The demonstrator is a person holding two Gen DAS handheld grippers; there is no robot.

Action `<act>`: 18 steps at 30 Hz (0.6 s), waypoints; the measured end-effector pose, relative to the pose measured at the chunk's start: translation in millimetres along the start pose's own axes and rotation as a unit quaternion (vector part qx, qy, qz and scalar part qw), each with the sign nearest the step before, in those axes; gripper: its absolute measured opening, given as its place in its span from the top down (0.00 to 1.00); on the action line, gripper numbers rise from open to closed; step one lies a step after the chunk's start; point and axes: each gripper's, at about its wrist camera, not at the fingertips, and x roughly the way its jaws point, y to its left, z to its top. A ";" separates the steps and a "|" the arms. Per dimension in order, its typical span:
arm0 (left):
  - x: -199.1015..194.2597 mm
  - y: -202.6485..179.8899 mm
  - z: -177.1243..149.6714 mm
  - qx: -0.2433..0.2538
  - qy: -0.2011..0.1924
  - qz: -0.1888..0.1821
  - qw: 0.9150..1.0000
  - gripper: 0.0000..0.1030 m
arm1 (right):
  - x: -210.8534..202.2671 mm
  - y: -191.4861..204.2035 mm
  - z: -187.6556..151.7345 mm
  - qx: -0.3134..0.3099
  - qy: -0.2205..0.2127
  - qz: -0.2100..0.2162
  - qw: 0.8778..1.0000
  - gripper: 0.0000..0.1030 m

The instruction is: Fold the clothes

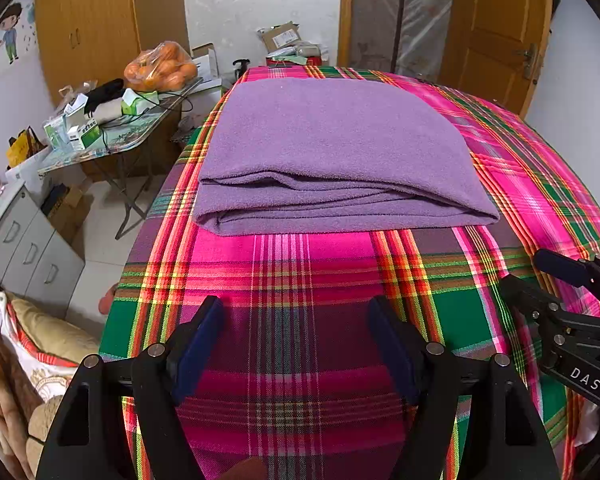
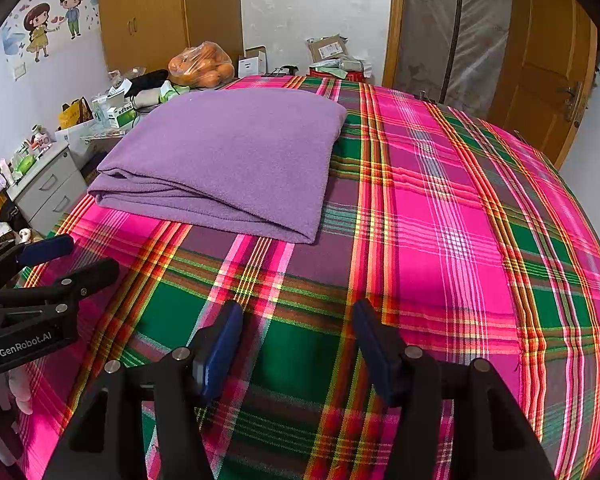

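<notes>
A folded purple fleece garment [image 1: 332,152] lay flat on the pink, green and red plaid bedspread [image 1: 284,276], towards its far left part, its layered edges facing the cameras. What kind of clothing it was could not be told. The left gripper [image 1: 296,308] stood wide apart over bare plaid, nothing between its fingers. The right gripper [image 2: 298,310] likewise gaped empty, well short of the garment; its rear was cut off.

Matte black angular left gripper [image 1: 296,312] carries dark navy rubber pads on two fingers [image 1: 198,344], with round silver screws at the joints. The matching black right gripper [image 2: 298,316] shows white lettering "DAS"; "GenRobot.AI" marks the left one's side.
</notes>
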 end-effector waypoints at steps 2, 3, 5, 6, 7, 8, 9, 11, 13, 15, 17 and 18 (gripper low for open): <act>0.0 -0.7 0.1 0.000 0.000 0.000 1.000 0.26 | 0.4 -0.3 0.2 0.000 0.000 0.000 1.000 0.43; 0.0 -0.3 0.1 0.000 0.000 0.000 1.000 0.26 | 0.4 -0.1 0.4 0.000 0.000 0.001 1.000 0.43; 0.0 0.2 0.1 0.000 0.000 0.000 1.000 0.26 | 1.0 -0.7 0.1 0.000 0.000 0.001 1.000 0.43; 0.0 0.2 0.2 0.000 0.000 0.000 1.000 0.26 | 1.0 -0.6 0.1 0.000 0.000 0.001 1.000 0.43; 0.0 0.2 0.1 0.000 0.000 0.000 1.000 0.26 | 0.9 -0.8 0.2 0.000 0.000 0.001 1.000 0.43; 0.0 0.1 0.1 0.000 0.000 -0.001 1.000 0.26 | 0.9 -0.6 0.3 0.001 0.000 0.002 1.000 0.43; 0.0 0.5 0.2 -0.001 0.000 -0.001 1.000 0.26 | 0.8 -0.4 0.5 0.001 0.000 0.002 1.000 0.43; 0.1 0.4 0.4 -0.002 0.000 -0.001 1.000 0.26 | 0.7 -0.3 0.9 0.000 0.000 0.003 1.000 0.42; 0.2 0.1 0.6 -0.002 0.000 -0.001 1.000 0.26 | 0.7 -0.2 1.0 0.000 0.000 0.004 1.000 0.42; 0.2 -0.7 0.4 -0.002 0.000 -0.001 1.000 0.26 | 0.7 -0.3 0.8 0.000 0.000 0.004 1.000 0.42; 0.2 -1.4 0.3 -0.003 0.000 -0.001 1.000 0.26 | 0.7 -0.2 0.7 0.000 0.000 0.004 1.000 0.42; 0.2 -1.2 0.4 -0.003 0.000 -0.001 1.000 0.26 | 0.6 -0.1 0.6 0.000 0.000 0.004 1.000 0.42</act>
